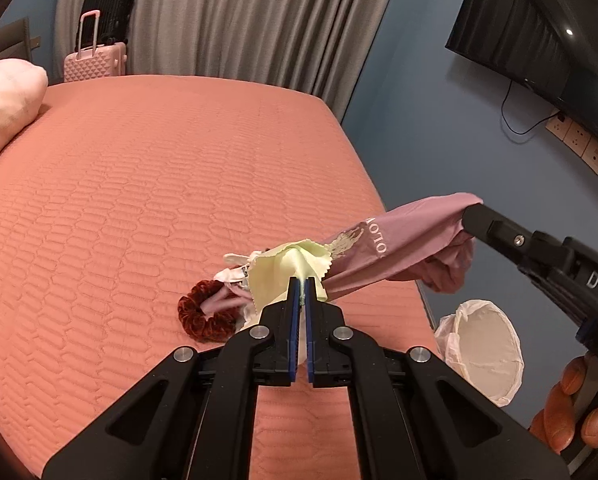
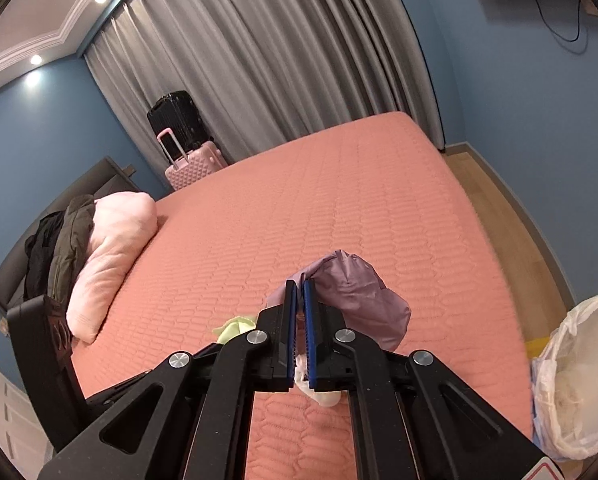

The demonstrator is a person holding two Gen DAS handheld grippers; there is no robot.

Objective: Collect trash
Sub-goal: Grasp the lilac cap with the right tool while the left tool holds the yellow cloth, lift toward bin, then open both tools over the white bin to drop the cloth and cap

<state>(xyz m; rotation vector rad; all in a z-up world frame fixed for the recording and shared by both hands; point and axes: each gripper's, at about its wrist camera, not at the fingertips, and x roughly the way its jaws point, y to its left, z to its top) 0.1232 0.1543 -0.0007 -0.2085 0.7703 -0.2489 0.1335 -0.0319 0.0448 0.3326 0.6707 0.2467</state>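
The left gripper [image 1: 300, 280] is clamped on a pale yellow cloth [image 1: 283, 268], lifted just above the salmon bedspread [image 1: 159, 184]. The right gripper [image 2: 299, 286] pinches a mauve garment [image 2: 355, 300], stretched in the air between the two tools. A rust scrunchie [image 1: 203, 316] lies on the bed beneath. A lined trash bin [image 1: 487, 344] stands on the floor beside the bed.

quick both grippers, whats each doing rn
left gripper: shut on the pale yellow zigzag-edged cloth
right gripper: shut on the pink printed fabric garment
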